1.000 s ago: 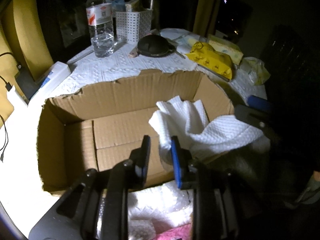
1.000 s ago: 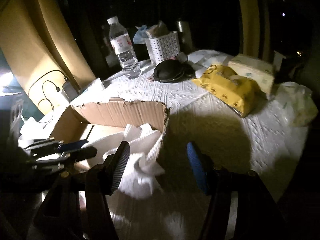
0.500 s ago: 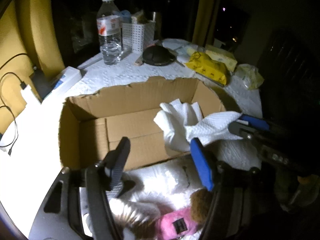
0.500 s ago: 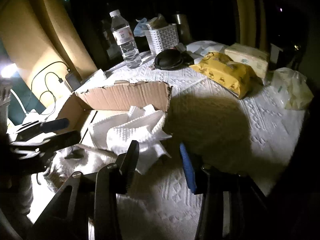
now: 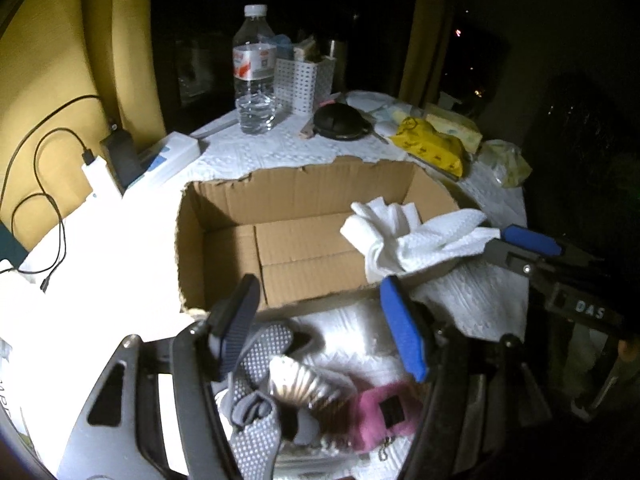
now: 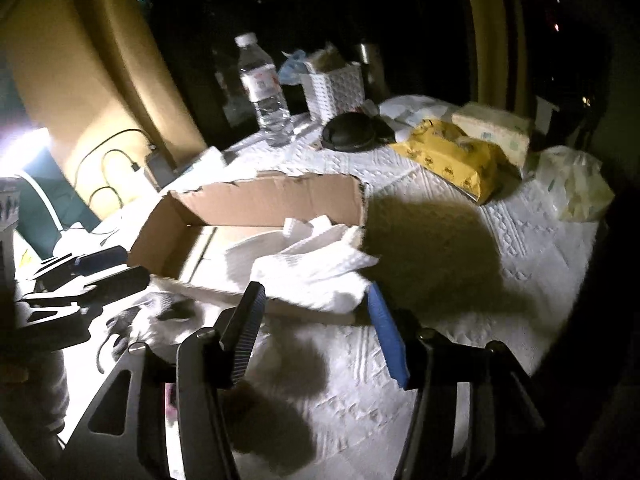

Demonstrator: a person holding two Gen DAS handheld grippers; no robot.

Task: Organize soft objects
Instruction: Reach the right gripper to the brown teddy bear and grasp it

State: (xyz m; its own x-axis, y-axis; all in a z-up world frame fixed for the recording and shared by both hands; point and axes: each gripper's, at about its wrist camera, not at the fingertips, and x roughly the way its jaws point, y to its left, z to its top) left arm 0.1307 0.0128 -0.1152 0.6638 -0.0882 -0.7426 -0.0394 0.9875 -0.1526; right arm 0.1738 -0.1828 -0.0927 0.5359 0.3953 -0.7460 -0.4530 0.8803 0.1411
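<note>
My left tongs [image 5: 320, 312] stand spread with nothing between them, above the grey dotted socks [image 5: 256, 364] and pink plush item [image 5: 384, 408] at the surface's near edge. My right tongs [image 6: 316, 320] have just been opening and stand spread, empty. The white cloth [image 5: 404, 236] hangs over the cardboard box's [image 5: 304, 200] right-hand near corner, half inside. A water bottle [image 5: 255, 76] stands at the far edge.

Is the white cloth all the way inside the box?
No. The cloth lies partly in the box, draped over its right corner, with one end hanging outside.
</note>
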